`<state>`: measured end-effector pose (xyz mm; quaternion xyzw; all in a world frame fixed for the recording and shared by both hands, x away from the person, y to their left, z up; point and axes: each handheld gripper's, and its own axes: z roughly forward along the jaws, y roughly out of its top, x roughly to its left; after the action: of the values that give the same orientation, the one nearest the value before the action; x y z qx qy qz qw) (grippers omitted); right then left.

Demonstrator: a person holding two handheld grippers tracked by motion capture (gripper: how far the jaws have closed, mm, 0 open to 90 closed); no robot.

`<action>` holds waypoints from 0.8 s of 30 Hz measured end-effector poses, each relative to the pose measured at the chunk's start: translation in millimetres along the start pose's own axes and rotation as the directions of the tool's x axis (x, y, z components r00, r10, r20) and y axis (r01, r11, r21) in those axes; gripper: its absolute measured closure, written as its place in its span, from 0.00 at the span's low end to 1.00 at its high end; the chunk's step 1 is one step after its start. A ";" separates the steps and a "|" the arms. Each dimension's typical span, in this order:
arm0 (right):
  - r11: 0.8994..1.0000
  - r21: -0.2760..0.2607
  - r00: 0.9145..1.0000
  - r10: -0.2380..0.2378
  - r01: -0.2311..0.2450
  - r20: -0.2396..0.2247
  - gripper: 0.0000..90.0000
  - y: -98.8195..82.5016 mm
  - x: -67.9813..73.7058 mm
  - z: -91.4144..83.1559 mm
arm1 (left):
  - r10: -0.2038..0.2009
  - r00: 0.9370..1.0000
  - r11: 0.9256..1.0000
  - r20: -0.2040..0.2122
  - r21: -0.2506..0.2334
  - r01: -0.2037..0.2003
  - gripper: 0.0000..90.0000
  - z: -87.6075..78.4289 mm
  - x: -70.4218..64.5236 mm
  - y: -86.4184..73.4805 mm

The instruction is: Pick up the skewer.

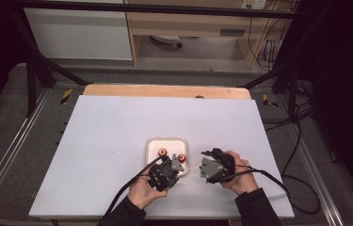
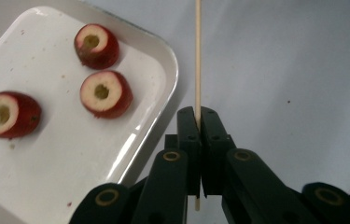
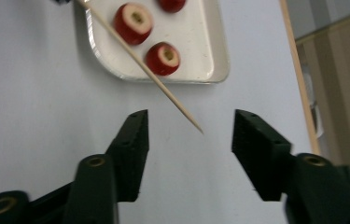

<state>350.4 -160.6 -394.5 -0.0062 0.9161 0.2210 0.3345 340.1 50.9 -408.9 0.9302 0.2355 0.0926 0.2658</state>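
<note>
A thin wooden skewer [image 2: 198,56] is clamped between the jaws of my left gripper [image 2: 198,112], which is shut on it beside the white tray [image 2: 170,70]. On the tray lie three cored red fruit pieces [image 2: 96,45] [image 2: 106,93] [image 2: 8,115]. In the right gripper view the skewer [image 3: 140,60] slants down from the tray [image 3: 219,51], and its pointed tip ends in the gap of my right gripper [image 3: 189,126]. Those jaws stand open and touch nothing. From above, the left gripper [image 1: 176,162] and right gripper [image 1: 203,165] face each other at the tray's [image 1: 151,143] near edge.
The tray sits on a white table top [image 1: 117,127] with a wooden strip [image 1: 164,91] along its far edge. Black cables [image 1: 277,181] trail from both grippers toward the table's near edge. Dark frame bars and a floor lie beyond.
</note>
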 end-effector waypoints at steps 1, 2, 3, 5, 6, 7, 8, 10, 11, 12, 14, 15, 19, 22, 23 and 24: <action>0.996 -0.021 0.996 0.089 -0.089 0.002 0.47 -3.0 -2.5 -1.0 | -0.012 1.000 1.000 -0.009 -0.011 0.012 0.98 -2.4 0.3 -3.5; 0.988 -0.037 0.989 0.147 -0.147 -0.001 0.44 -5.5 -4.4 -1.8 | -0.023 1.000 0.999 -0.021 -0.026 0.022 0.98 -4.6 0.4 -7.2; 0.978 -0.053 0.979 0.204 -0.204 -0.007 0.40 -7.9 -5.9 -2.1 | -0.039 0.999 0.998 -0.032 -0.045 0.038 0.99 -6.8 0.4 -10.7; 0.950 -0.064 0.952 0.306 -0.307 -0.024 0.36 -12.5 -8.5 -2.1 | -0.068 0.996 0.995 -0.053 -0.082 0.063 0.98 -10.0 0.3 -17.6; 0.936 -0.070 0.938 0.344 -0.346 -0.036 0.34 -14.8 -9.2 -1.9 | -0.087 0.995 0.991 -0.058 -0.106 0.080 0.98 -12.0 0.6 -21.8; 0.920 -0.076 0.923 0.382 -0.384 -0.040 0.30 -16.9 -9.8 -1.3 | -0.104 0.993 0.987 -0.061 -0.133 0.095 0.98 -14.1 0.9 -26.4; 0.902 -0.076 0.905 0.423 -0.425 -0.042 0.27 -19.1 -10.1 -0.9 | -0.123 0.990 0.982 -0.064 -0.154 0.112 0.98 -16.0 1.2 -30.8; 0.863 -0.071 0.866 0.496 -0.499 -0.057 0.23 -23.3 -11.0 0.9 | -0.150 0.985 0.971 -0.086 -0.200 0.130 0.98 -19.0 0.2 -38.6; 0.845 -0.060 0.847 0.528 -0.531 -0.061 0.21 -25.1 -11.5 1.9 | -0.162 0.982 0.966 -0.093 -0.217 0.139 0.98 -20.3 0.0 -41.5; 0.835 -0.052 0.837 0.544 -0.547 -0.064 0.19 -26.4 -11.9 2.9 | -0.187 0.977 0.955 -0.098 -0.252 0.157 0.98 -22.5 -0.3 -46.3; 0.804 -0.032 0.803 0.590 -0.594 -0.078 0.17 -28.8 -12.1 5.9 | -0.221 0.969 0.939 -0.110 -0.291 0.182 0.98 -26.0 0.1 -53.4; 0.794 -0.023 0.793 0.603 -0.607 -0.087 0.16 -29.5 -12.2 7.2 | -0.235 0.965 0.933 -0.115 -0.307 0.190 0.98 -27.5 0.4 -56.3; 0.769 0.008 0.764 0.635 -0.639 -0.112 0.11 -28.7 -13.0 11.4 | -0.276 0.953 0.912 -0.124 -0.347 0.219 0.98 -31.3 1.2 -64.1; 0.741 0.010 0.733 0.666 -0.671 -0.135 0.08 -26.9 -14.5 14.5 | -0.318 0.939 0.888 -0.129 -0.389 0.247 0.98 -34.0 1.7 -71.4; 0.722 0.013 0.713 0.686 -0.692 -0.149 0.06 -24.8 -16.5 16.1 | -0.330 0.935 0.880 -0.126 -0.399 0.257 0.98 -34.4 2.3 -73.7; 0.716 0.019 0.706 0.692 -0.698 -0.150 0.06 -23.3 -17.7 16.7 | -0.341 0.932 0.873 -0.124 -0.408 0.266 0.98 -34.4 2.6 -75.5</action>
<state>378.0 -177.2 -404.3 0.3161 0.8684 0.3475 0.1584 302.8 124.1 -420.5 0.7977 0.3808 0.1830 0.4304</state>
